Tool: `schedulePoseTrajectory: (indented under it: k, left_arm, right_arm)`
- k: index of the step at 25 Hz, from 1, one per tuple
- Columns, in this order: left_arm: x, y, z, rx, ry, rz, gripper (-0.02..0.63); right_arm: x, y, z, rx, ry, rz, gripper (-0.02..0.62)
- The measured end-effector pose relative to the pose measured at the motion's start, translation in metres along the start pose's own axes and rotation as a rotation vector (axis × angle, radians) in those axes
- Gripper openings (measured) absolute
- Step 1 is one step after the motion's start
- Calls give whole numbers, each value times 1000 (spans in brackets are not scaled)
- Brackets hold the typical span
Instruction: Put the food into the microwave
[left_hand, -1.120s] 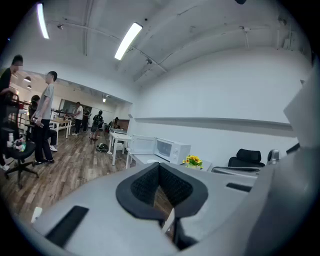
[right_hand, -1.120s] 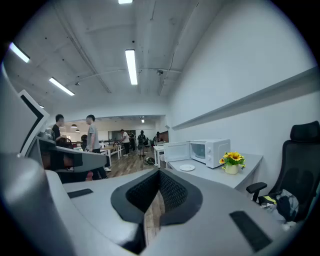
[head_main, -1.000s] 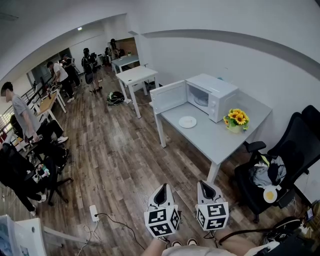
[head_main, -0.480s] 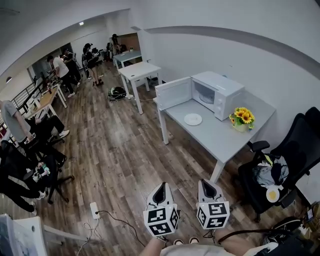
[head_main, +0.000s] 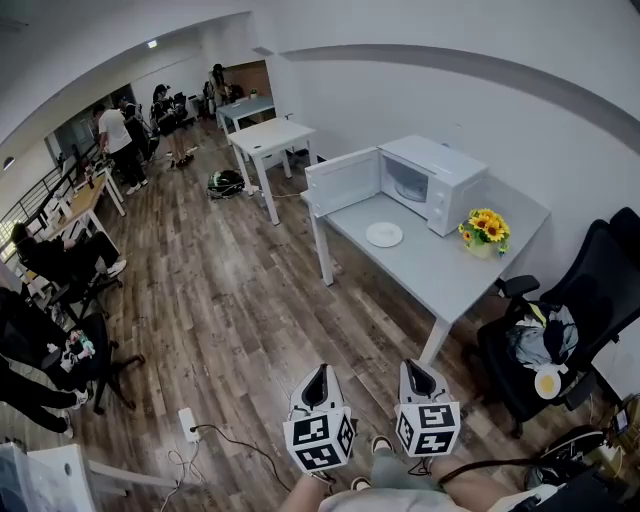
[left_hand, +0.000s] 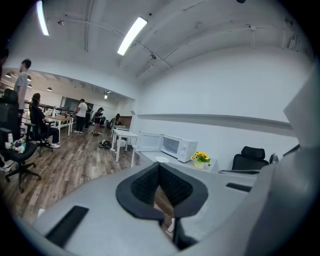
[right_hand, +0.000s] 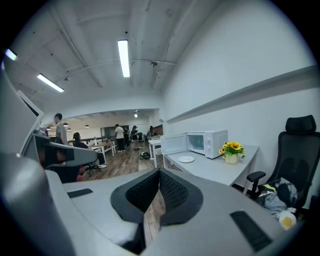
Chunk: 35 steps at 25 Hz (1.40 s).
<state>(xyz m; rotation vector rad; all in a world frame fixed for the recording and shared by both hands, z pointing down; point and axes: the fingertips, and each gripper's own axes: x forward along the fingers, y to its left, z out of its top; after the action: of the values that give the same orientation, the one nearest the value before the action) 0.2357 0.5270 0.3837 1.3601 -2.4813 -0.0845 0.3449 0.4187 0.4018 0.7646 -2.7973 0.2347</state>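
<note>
approach step. left gripper (head_main: 319, 374) and right gripper (head_main: 414, 369) both closed tight, empty, well apart from the table (head_main: 440, 275). plate (head_main: 384, 234) lies just before the microwave (head_main: 440, 180), door (head_main: 342, 182) open. next: close in, open jaws, take plate rim.

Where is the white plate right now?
In the head view, the white plate lies on the grey table at upper right, in front of the open microwave, left of the sunflower pot.

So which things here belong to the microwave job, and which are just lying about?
Job: microwave, door open; white plate on the grey table; left tool and right tool, both shut, empty.
Lying about: sunflower pot, office chair, power strip.
</note>
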Motion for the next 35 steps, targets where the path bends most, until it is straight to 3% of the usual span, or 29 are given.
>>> schedulePoseTrajectory:
  k: [35]
  left_arm:
    - [202, 17, 35, 58, 102, 17, -5]
  right_arm:
    - [191, -69, 33, 46, 81, 0, 17]
